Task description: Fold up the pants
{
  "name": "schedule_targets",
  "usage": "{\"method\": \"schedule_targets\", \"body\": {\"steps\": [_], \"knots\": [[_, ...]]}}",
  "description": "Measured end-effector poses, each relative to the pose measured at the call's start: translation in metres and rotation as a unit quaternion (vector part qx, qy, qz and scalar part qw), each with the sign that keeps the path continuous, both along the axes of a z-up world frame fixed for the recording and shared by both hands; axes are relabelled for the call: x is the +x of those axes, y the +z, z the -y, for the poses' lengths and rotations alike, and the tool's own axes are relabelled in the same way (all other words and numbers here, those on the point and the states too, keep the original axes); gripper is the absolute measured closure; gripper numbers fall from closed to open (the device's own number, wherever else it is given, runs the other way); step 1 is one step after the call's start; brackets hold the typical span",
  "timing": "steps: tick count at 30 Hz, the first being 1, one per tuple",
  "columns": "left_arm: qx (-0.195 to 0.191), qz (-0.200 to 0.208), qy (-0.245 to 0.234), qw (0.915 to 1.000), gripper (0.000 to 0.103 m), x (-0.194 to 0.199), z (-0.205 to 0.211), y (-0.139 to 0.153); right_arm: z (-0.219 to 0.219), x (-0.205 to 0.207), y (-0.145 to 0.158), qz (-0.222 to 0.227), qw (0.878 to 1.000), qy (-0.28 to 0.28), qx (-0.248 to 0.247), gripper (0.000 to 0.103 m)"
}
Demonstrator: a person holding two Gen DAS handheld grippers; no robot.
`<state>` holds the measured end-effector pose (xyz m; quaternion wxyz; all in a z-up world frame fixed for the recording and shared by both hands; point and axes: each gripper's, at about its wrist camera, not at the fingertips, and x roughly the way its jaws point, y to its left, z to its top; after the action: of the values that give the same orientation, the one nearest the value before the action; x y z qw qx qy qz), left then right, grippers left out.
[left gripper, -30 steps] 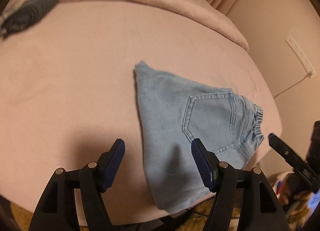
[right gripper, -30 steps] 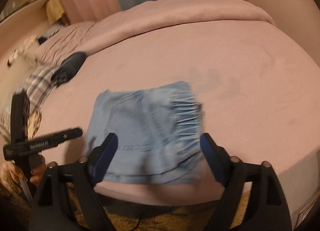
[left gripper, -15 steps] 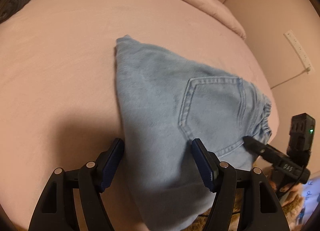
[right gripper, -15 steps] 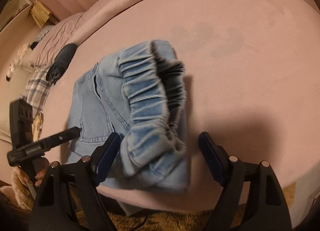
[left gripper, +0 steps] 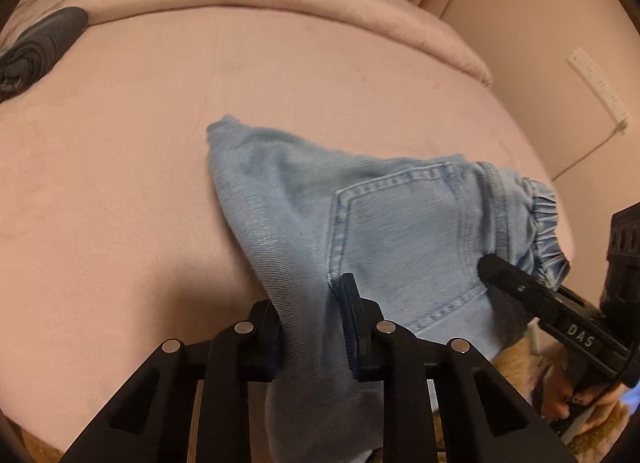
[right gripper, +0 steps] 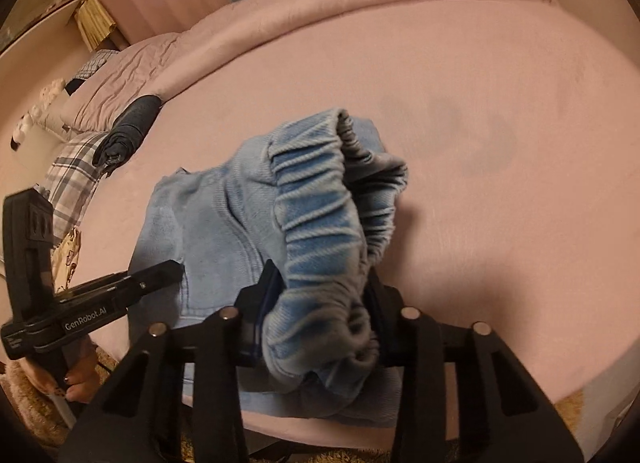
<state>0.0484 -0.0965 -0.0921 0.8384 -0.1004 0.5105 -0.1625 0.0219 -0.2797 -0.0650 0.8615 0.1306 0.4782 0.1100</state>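
Light blue denim pants (left gripper: 380,231) lie folded near the front edge of a pink bed (left gripper: 140,143). My left gripper (left gripper: 312,327) is shut on the folded leg end of the pants. My right gripper (right gripper: 320,315) is shut on the elastic waistband (right gripper: 320,223), which bunches up between the jaws. The right gripper also shows in the left wrist view (left gripper: 520,287) at the waistband. The left gripper shows in the right wrist view (right gripper: 120,291) at the pants' left side. A back pocket (left gripper: 408,239) faces up.
A dark rolled garment (left gripper: 40,47) lies at the bed's far left, also seen in the right wrist view (right gripper: 128,131). A plaid pillow (right gripper: 72,175) and a rolled pink duvet (left gripper: 280,3) sit behind. A wall with a power strip (left gripper: 600,91) is at the right.
Both grippers moved in onto the pants and closed from open: left on the leg end, right on the waistband. The pants' front edge is now bunched and slightly lifted.
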Motion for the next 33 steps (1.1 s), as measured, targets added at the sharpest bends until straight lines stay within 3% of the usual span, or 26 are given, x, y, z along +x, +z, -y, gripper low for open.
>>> {"method": "schedule_targets", "body": {"steps": [7,12,16,20,26,29,32,33], "knots": [[0.002,0.056,0.032,0.9979,0.081,0.014,-0.036,0.038,-0.02,0.02,0.041,0.058,0.998,0.028,0.017,0.064],[0.041,0.051,0.06,0.9961,0.081,0.036,-0.055,0.019,-0.042,0.052,0.03,0.046,0.998,0.044,0.02,0.064],[0.048,-0.001,0.082,0.9955,0.081,0.047,-0.076,-0.012,-0.058,0.067,0.002,0.003,0.999,0.051,0.011,0.064],[0.036,-0.003,0.088,0.9955,0.081,0.044,-0.082,-0.025,-0.069,0.073,-0.018,-0.018,0.998,0.05,-0.03,0.056],[0.072,0.002,0.098,0.9925,0.077,0.043,-0.071,-0.027,-0.064,0.078,-0.032,-0.046,0.998,0.041,-0.032,0.048],[0.105,0.004,0.094,0.99,0.07,0.045,-0.066,-0.023,-0.064,0.076,-0.032,-0.043,0.998,0.04,-0.039,0.043],[0.101,-0.016,0.095,0.9902,0.067,0.042,-0.066,-0.013,-0.06,0.072,-0.024,-0.039,0.997,0.029,-0.06,0.028],[0.095,-0.017,0.097,0.9906,0.058,0.037,-0.067,-0.008,-0.061,0.072,-0.022,-0.035,0.997,0.025,-0.063,0.025]]}}
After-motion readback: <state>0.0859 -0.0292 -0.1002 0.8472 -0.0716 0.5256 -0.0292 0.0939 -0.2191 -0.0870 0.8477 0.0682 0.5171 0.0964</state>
